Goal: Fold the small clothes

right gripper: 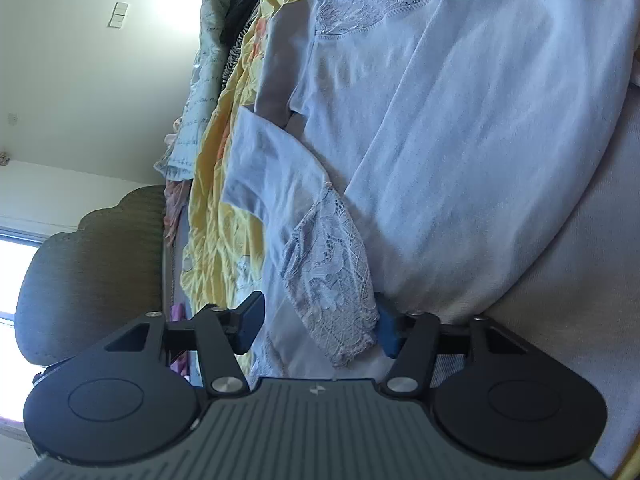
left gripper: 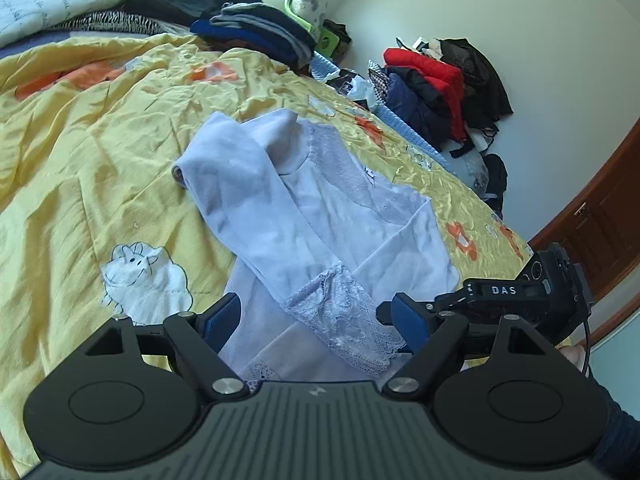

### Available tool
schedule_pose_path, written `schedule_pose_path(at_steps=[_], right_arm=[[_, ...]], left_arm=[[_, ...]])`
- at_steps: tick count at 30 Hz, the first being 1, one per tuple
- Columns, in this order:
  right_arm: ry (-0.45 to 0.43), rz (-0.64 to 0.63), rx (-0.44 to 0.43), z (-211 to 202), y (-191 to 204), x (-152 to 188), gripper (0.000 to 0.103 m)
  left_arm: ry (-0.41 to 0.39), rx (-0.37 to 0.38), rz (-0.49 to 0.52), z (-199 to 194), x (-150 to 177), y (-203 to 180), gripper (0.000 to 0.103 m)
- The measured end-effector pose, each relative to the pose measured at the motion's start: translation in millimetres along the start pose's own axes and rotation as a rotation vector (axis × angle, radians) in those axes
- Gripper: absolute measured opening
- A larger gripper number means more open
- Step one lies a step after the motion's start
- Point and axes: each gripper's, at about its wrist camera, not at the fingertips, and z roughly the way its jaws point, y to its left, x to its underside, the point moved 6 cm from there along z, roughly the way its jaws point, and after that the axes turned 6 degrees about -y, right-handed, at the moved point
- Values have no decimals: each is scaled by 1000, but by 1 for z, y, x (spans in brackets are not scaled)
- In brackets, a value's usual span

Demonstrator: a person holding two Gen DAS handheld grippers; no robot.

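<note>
**White lace top spread on the yellow quilt**

The white top [left gripper: 320,208] lies on the yellow quilt [left gripper: 88,168] near the bed's near edge, both sleeves crossed over its body. The left gripper [left gripper: 316,320] hangs wide open above the lace cuff [left gripper: 344,320], holding nothing. The right gripper [right gripper: 316,324] stands partly open, the cuff between its jaws; whether the pads press it, I cannot tell.

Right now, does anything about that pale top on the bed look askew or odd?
Yes. The pale top lies crooked on the yellow quilt, not squared up. One sleeve crosses diagonally over the body, its lace cuff ending between the open left claw, so the fold looks half done.
</note>
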Motion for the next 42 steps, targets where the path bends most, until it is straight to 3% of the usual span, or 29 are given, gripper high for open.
schedule_pose_path(at_steps=[2, 3, 6, 10, 13, 17, 22, 25, 29, 35, 39, 42], right_arm=[[-17, 16, 10, 3, -2, -2, 24], [-14, 20, 22, 6, -4, -2, 5], [-39, 8, 39, 9, -4, 0, 5], [-122, -18, -40, -16, 20, -6, 5], [-190, 0, -153, -51, 39, -13, 5], [-301, 94, -321, -112, 44, -21, 5], [-329, 106, -347, -133, 49, -24, 5], [-343, 93, -375, -135, 59, -27, 6], [-408, 91, -423, -154, 67, -30, 6], [-470, 106, -424, -173, 56, -37, 6], [-470, 131, -415, -172, 45, -34, 6], [-478, 135, -413, -175, 43, -32, 6]], left_arm=[[-23, -37, 41, -2, 0, 0, 83], [-40, -71, 89, -3, 1, -2, 83], [-89, -188, 269, -3, 3, -8, 83], [-122, -227, 424, 7, 3, -16, 83], [-130, -242, 484, 23, -4, -17, 83], [-111, -317, 575, 56, -14, -21, 83], [-94, -304, 641, 104, -19, -37, 83], [-53, -347, 694, 131, -19, -35, 83], [-51, -284, 659, 128, -25, -39, 83], [-18, -141, 752, 124, -10, -63, 83], [9, -167, 816, 141, -1, -70, 83], [32, -160, 779, 150, -6, -69, 83]])
